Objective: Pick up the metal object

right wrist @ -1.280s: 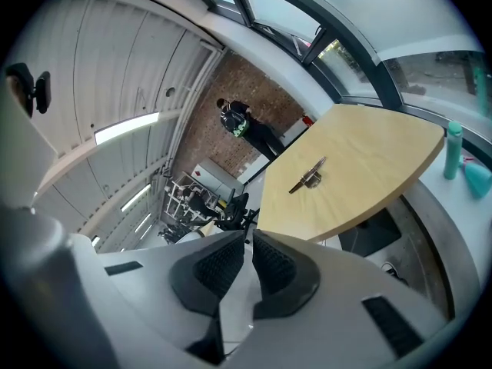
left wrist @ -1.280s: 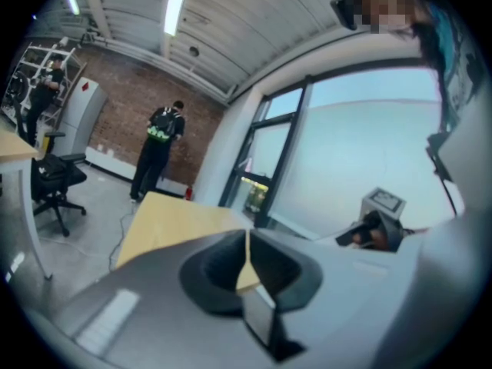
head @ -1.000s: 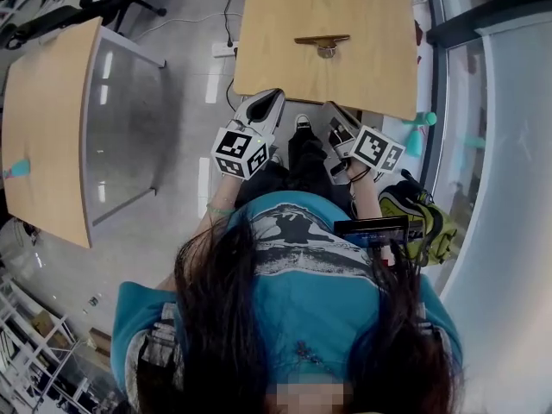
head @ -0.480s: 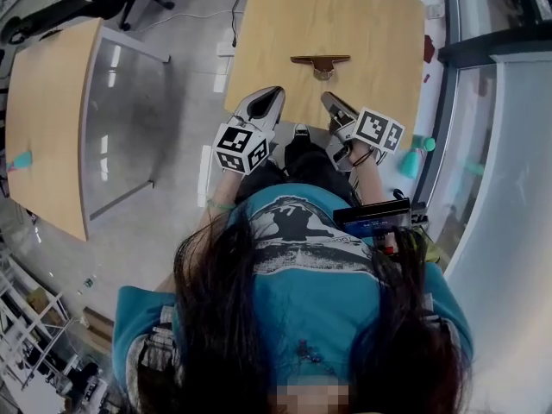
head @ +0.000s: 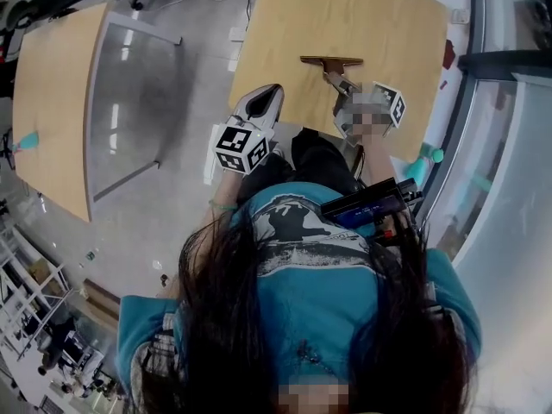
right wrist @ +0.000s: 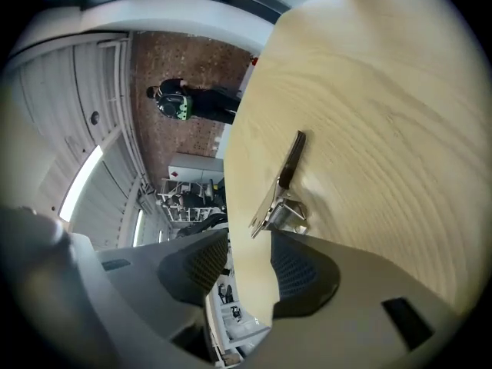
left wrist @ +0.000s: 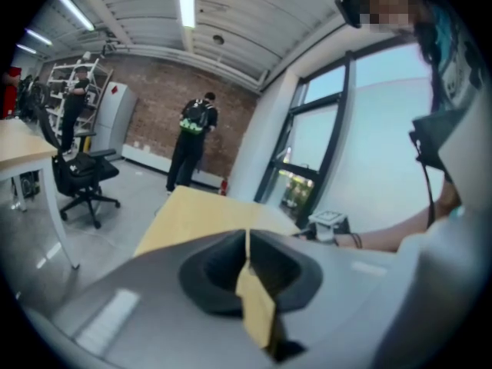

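Pale wood table (head: pixel 379 7) carries metal object (head: pixel 331 62): flat dark bar with shiny sprung clip attached, lying near middle of tabletop. Right gripper (right wrist: pixel 250 261) points at object from close range. Its jaws have just been opening and now stand spread wide, pads touching nothing. Clip end of object lies just beyond fingertips, not between them. Left gripper (left wrist: pixel 247 244) sits at near-left table edge, apart from object. Its jaws are pressed together, nothing held.
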The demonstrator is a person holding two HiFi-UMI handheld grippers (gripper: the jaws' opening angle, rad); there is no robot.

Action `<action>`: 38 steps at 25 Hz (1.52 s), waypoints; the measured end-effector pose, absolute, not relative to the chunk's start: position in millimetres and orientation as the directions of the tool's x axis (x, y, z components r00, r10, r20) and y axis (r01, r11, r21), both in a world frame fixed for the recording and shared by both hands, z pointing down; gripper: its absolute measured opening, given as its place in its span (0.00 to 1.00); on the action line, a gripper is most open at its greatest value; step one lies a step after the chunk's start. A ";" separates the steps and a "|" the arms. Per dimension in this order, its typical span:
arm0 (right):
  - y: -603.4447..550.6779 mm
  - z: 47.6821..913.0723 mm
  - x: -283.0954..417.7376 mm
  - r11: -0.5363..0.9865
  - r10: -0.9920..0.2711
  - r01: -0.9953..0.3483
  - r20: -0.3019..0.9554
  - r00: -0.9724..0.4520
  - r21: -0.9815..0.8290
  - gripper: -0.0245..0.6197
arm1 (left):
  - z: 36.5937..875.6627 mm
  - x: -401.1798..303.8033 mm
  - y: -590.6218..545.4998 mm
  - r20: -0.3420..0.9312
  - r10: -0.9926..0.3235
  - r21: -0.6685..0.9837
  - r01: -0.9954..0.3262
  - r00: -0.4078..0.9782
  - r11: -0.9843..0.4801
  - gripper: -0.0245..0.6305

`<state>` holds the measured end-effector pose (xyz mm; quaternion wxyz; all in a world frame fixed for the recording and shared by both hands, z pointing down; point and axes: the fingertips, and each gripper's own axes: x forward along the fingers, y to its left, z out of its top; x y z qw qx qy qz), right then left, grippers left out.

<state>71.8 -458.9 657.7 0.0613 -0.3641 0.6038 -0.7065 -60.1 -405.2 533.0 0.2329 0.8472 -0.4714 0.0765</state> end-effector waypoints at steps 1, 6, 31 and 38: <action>-462.1 664.6 72.1 -0.279 -0.522 -0.354 0.450 -0.724 -0.893 0.28 | 534.1 -61.1 -404.5 0.354 -0.766 0.321 -0.839 0.536 -0.439 0.04; -478.1 689.8 73.5 -0.372 -0.541 -0.319 0.483 -0.688 -0.871 0.28 | 535.6 -73.4 -398.0 0.380 -0.784 0.306 -0.867 0.491 -0.394 0.04; -416.9 601.2 33.0 -0.250 -0.621 -0.226 0.335 -0.709 -0.941 0.20 | 508.2 -135.3 -345.2 0.309 -0.824 0.283 -0.873 0.475 -0.397 0.04; -369.7 566.8 20.8 -0.201 -0.671 -0.205 0.287 -0.684 -0.958 0.20 | 507.7 -141.5 -327.1 0.293 -0.788 0.285 -0.836 0.541 -0.468 0.04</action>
